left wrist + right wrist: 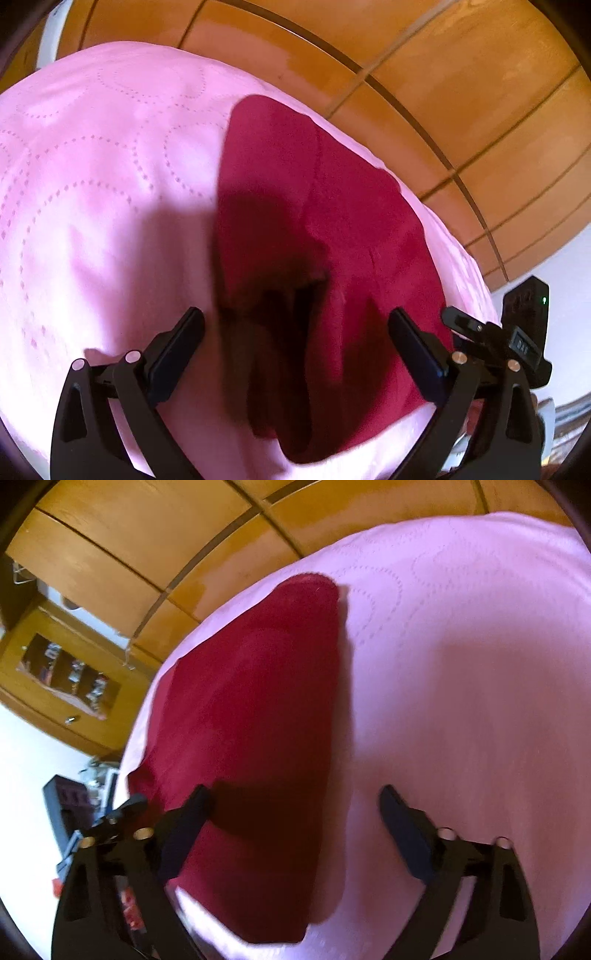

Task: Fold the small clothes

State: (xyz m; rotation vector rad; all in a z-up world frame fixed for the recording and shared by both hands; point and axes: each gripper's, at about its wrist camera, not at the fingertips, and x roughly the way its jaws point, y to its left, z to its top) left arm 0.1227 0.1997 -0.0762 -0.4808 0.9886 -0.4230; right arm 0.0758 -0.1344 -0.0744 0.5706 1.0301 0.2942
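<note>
- A pink quilted bedspread (92,166) carries everything; wooden panels rise beyond its far edge.
- A dark red garment (332,221), already folded long and narrow, lies along that far edge.
- The left gripper (295,332) and the right gripper (295,805) hover spread, holding nothing.
- Judgement: each should pinch all layers at one near corner, then lift evenly.

Nothing really readable here tbh. There's a small display (526,347) on the other gripper with some characters, and red markings (131,910) on a handle, both too blurry.
</note>
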